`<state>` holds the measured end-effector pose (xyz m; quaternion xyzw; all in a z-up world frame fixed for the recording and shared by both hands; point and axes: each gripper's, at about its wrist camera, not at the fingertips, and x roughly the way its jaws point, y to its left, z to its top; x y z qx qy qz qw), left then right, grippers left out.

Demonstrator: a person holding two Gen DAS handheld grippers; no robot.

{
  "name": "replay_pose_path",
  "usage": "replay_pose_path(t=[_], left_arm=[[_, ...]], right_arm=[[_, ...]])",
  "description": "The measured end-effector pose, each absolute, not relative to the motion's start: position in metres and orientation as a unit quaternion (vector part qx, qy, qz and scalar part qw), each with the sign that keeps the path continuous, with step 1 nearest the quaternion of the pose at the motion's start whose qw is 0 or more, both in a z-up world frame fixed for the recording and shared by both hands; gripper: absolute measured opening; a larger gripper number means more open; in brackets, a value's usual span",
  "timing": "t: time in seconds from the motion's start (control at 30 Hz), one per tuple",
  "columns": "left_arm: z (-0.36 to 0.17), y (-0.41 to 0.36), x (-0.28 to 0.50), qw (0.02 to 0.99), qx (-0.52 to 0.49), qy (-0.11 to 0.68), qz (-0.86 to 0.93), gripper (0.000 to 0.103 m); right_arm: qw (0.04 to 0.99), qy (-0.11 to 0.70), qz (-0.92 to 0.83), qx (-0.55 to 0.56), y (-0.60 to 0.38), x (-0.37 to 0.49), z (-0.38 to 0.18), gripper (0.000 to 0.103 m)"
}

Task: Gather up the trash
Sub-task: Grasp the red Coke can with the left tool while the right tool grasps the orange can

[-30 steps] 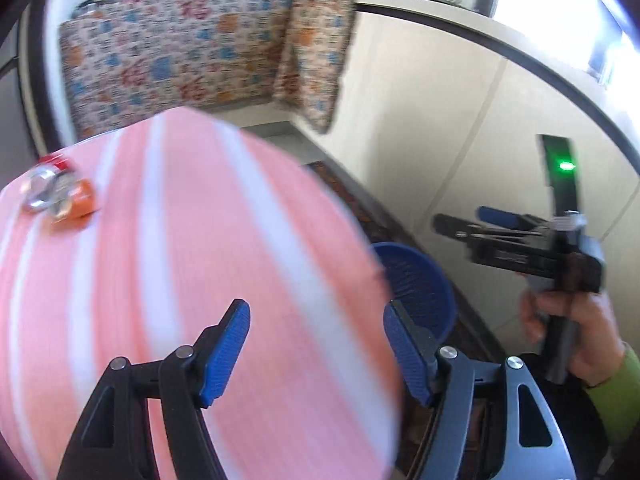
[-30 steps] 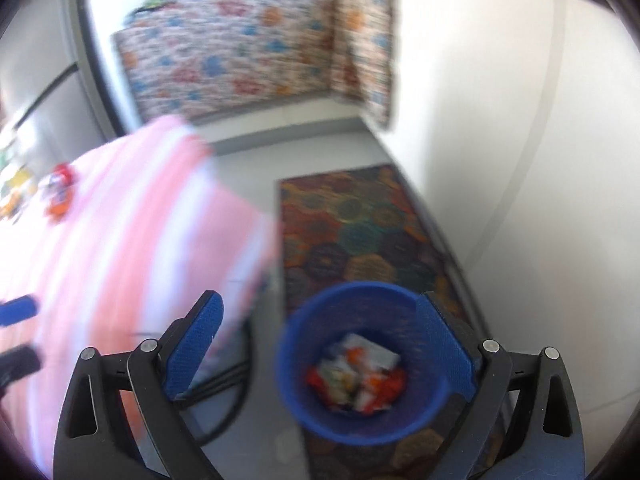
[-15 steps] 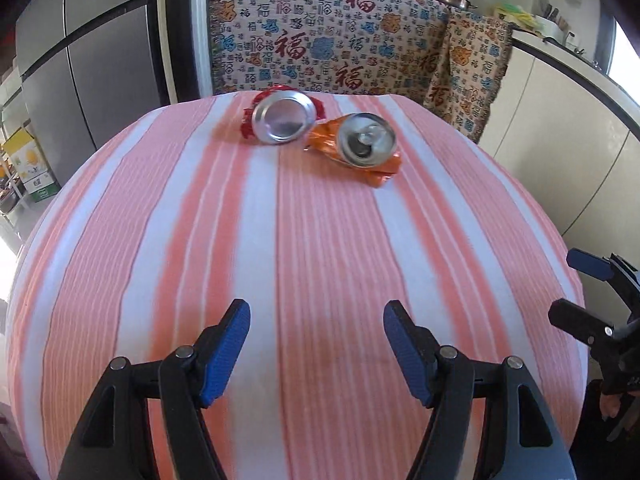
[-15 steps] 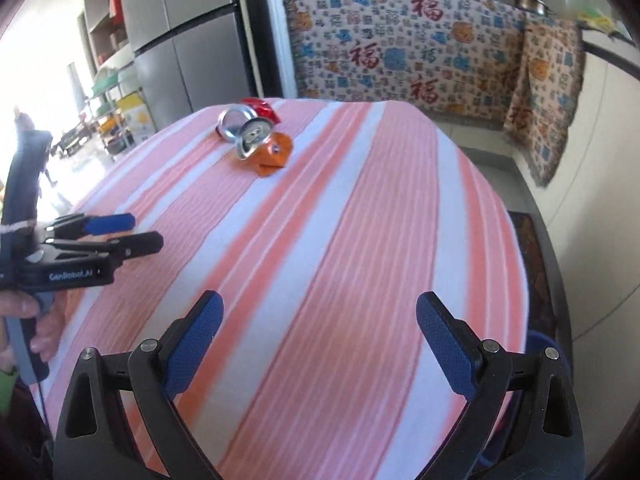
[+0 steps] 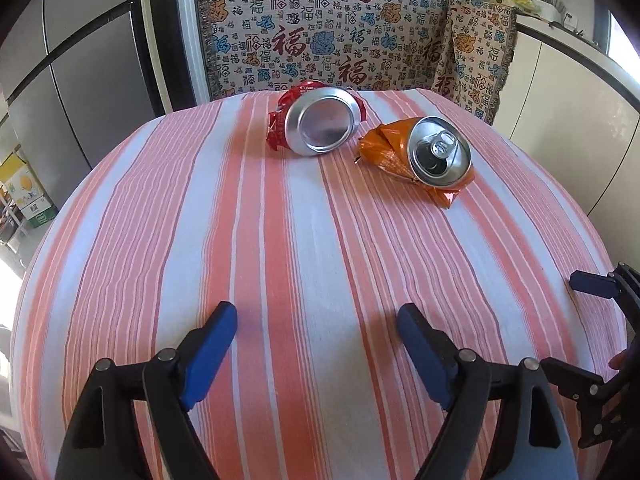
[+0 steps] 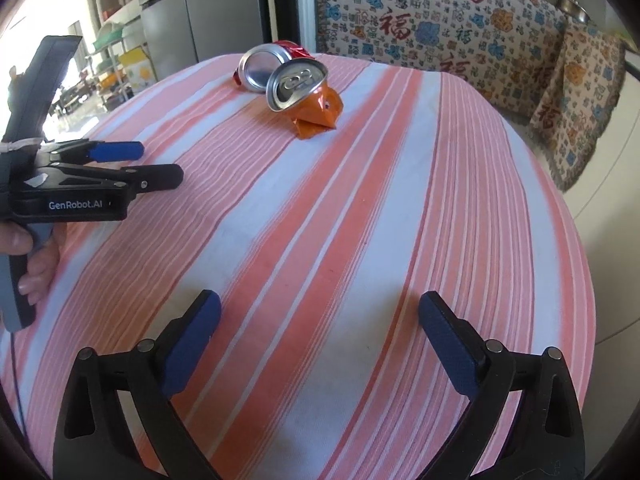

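Two crushed cans lie at the far side of the round table with the pink striped cloth (image 5: 280,240). A red can (image 5: 316,122) shows its silver base. An orange can (image 5: 424,156) lies to its right with its opened top toward me. Both show in the right wrist view, the red can (image 6: 266,64) behind the orange can (image 6: 308,98). My left gripper (image 5: 318,316) is open and empty over the near part of the table. My right gripper (image 6: 320,308) is open and empty, to the right of the left one.
A patterned cloth (image 5: 320,32) hangs over the counter behind the table. A grey fridge (image 6: 200,12) stands at the back left. White cabinets (image 5: 572,100) run along the right. The left gripper's body and the hand holding it (image 6: 60,188) show at the left of the right wrist view.
Both grippers swung from the blue bin on the floor back to the table. In the last half second they moved a little closer to the two cans. Both stayed open.
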<state>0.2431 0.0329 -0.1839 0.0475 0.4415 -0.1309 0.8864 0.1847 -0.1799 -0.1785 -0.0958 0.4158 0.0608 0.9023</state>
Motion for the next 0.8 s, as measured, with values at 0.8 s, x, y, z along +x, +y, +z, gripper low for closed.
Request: replay_pose_path(t=[0.8], left_arm=[[-0.182, 0.034, 0.409, 0.841, 0.122, 0.414, -0.327, 0.092]], right_arm=[[0.902, 0.415, 0.057, -0.1, -0.182, 0.188, -0.179, 0.103]])
